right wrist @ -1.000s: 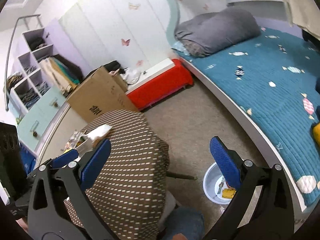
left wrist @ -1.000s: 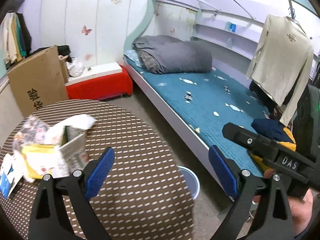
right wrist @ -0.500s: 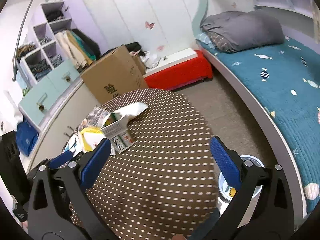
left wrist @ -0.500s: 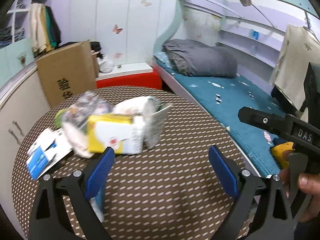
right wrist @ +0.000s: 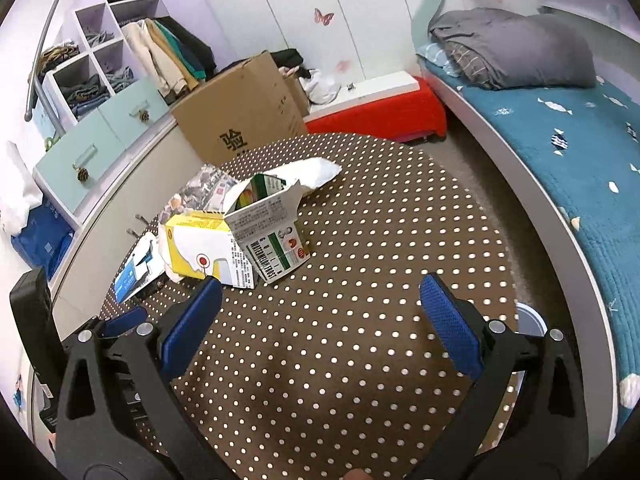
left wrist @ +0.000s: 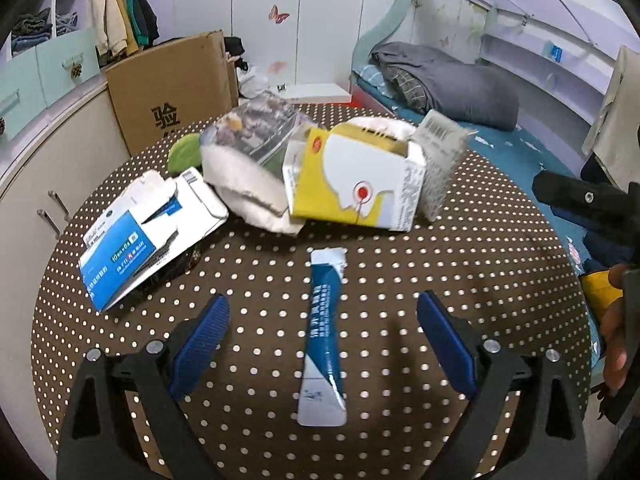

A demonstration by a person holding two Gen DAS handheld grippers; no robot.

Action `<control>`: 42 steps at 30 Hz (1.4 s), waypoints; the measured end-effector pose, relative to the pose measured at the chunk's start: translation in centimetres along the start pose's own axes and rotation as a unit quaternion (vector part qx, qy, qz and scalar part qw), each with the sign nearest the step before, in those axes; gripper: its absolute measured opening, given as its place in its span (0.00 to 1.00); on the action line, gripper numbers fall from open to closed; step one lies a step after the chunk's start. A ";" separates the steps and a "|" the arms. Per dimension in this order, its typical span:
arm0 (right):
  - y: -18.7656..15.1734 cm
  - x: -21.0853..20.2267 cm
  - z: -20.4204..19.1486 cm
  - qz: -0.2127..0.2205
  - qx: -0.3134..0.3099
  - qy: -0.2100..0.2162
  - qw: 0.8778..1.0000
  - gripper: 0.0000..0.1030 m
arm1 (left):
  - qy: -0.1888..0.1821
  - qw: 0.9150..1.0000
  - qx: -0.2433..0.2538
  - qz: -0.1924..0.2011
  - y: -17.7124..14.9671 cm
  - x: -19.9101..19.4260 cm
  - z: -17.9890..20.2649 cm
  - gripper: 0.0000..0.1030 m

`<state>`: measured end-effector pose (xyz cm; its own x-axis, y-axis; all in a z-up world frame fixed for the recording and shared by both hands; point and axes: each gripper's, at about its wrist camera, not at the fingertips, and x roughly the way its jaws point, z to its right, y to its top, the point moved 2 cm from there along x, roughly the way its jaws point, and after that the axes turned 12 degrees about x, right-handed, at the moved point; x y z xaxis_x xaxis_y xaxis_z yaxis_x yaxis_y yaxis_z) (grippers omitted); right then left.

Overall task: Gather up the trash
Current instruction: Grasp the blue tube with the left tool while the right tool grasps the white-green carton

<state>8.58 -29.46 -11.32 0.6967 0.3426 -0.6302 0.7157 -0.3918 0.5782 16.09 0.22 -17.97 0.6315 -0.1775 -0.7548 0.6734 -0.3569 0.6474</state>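
Note:
Trash lies on a round brown dotted table (left wrist: 460,264). A blue and white sachet (left wrist: 323,328) lies flat between the fingers of my open left gripper (left wrist: 323,336), which hovers just above it. Behind the sachet sit a yellow and white carton (left wrist: 352,184), a torn blue and white box (left wrist: 136,232), crumpled white paper (left wrist: 248,184) and a clear wrapper (left wrist: 256,128). In the right wrist view my right gripper (right wrist: 320,320) is open over bare table (right wrist: 380,240), with the yellow carton (right wrist: 200,248) and a green and white carton (right wrist: 272,236) ahead on the left.
A pale bin (right wrist: 530,320) stands on the floor at the table's right edge, beside the blue bed (right wrist: 580,152). A cardboard box (left wrist: 172,92) and cabinets (right wrist: 100,136) stand behind the table. A red bench (right wrist: 384,108) lies further back.
Both grippers swung left from the bed and floor toward the table. The left gripper came in low over the trash, and the sachet now lies between its fingers.

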 end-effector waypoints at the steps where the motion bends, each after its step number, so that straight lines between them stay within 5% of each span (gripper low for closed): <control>1: 0.0 0.2 -0.1 -0.002 -0.002 -0.001 1.000 0.94 | -0.001 1.000 -0.001 -0.002 -0.1 0.2 -0.2 0.90; 6: 0.1 1.9 -1.3 -0.013 -0.015 0.000 1.000 0.94 | -0.018 1.000 -0.008 -0.018 -0.2 1.3 -1.0 0.87; 12: 0.7 4.7 -3.1 -0.019 -0.029 0.006 0.999 0.94 | -0.024 0.999 0.014 -0.021 0.4 1.7 -0.6 0.67; 17: 1.7 6.7 -3.5 -0.020 -0.005 0.026 0.999 0.94 | -0.030 0.999 0.026 -0.014 0.6 1.4 0.1 0.13; 18: 1.9 6.9 -3.5 -0.019 -0.001 0.029 0.999 0.93 | -0.039 0.999 0.018 -0.012 0.5 1.4 -0.1 0.13; 21: 2.2 7.6 -3.3 -0.023 0.012 0.042 0.999 0.52 | -0.046 0.999 0.007 -0.010 0.1 1.3 -0.2 0.11; 22: 2.2 7.8 -3.1 -0.026 0.022 0.051 0.998 0.50 | -0.047 0.999 0.007 -0.009 -0.1 1.2 -0.1 0.11; 28: 2.2 5.7 -1.5 -0.012 0.032 0.062 0.998 0.41 | -0.065 0.998 -0.003 -0.006 -1.0 0.4 1.0 0.10; 42: 3.5 -1.6 4.0 0.045 0.058 0.075 0.994 0.41 | -0.085 0.996 0.010 0.024 0.5 -1.5 5.5 0.10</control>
<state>9.79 -34.84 -10.37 0.7632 0.4222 -0.4892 0.6460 -0.5197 0.5592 13.40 -4.72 -17.11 0.5866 -0.3474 -0.7316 0.6360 -0.3615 0.6817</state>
